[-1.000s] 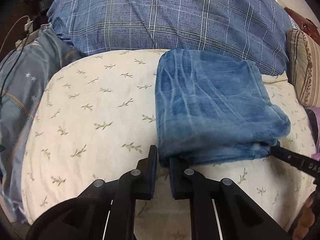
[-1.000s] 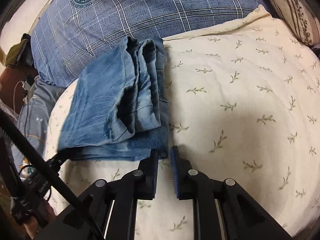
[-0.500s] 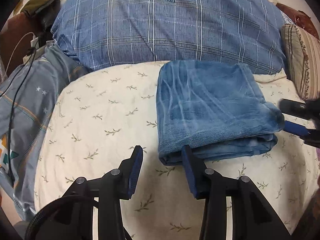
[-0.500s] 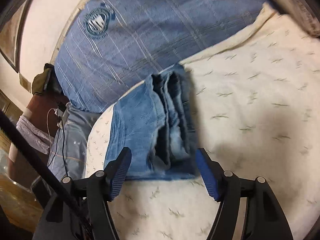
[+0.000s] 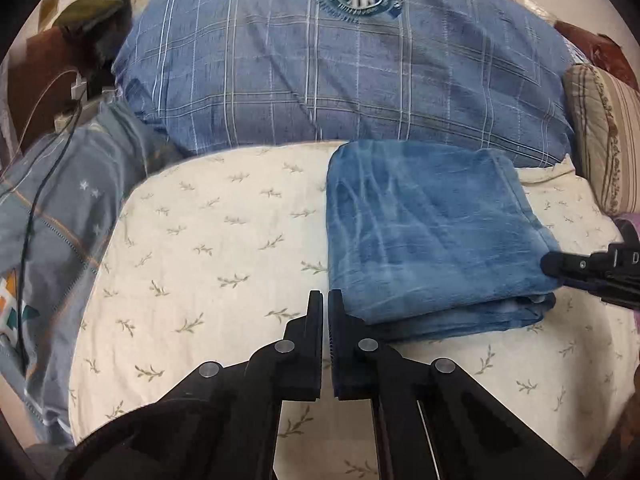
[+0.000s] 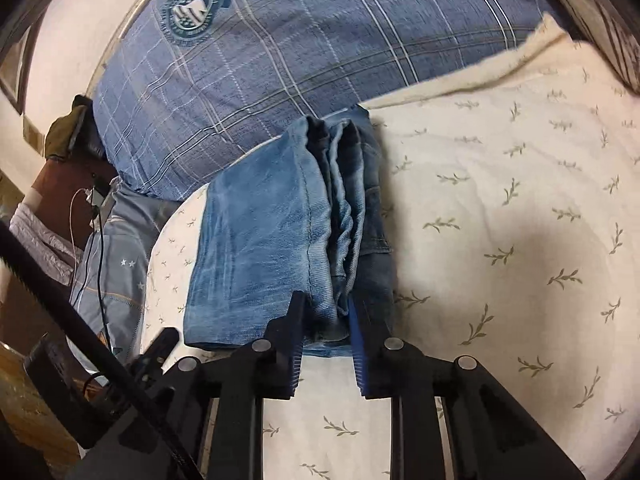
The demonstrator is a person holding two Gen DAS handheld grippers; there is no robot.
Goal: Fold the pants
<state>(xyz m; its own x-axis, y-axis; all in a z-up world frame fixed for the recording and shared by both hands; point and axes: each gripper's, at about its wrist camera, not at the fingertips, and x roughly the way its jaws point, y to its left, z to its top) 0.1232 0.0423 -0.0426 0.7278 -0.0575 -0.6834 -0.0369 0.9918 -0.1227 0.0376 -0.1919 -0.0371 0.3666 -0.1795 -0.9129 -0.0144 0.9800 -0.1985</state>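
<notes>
1. A bed fills both views: a cream sheet point(image 5: 208, 264) printed with leaf sprigs, a large blue plaid pillow point(image 5: 340, 80) at its head, and a grey star-patterned cloth point(image 5: 52, 208) with cables along the left edge.
2. The pants point(image 5: 424, 232), blue denim, lie on the sheet as a compact folded stack, their far end touching the plaid pillow; the right wrist view shows the layered edges point(image 6: 340, 220) facing that gripper.
3. The right gripper point(image 6: 326, 320) has its fingers partly spread around the near corner of the stack; whether they actually pinch cloth I cannot tell.
4. The left gripper point(image 5: 325, 308) sits just beside the stack's near left corner, fingers pressed together on nothing.
5. To finish well, I judge the right gripper should catch all layers evenly and tidy the loose edges without dragging the stack askew.
6. Half a second ago both grippers were spread wide; now the left is closed and the right has narrowed onto the corner.
</notes>
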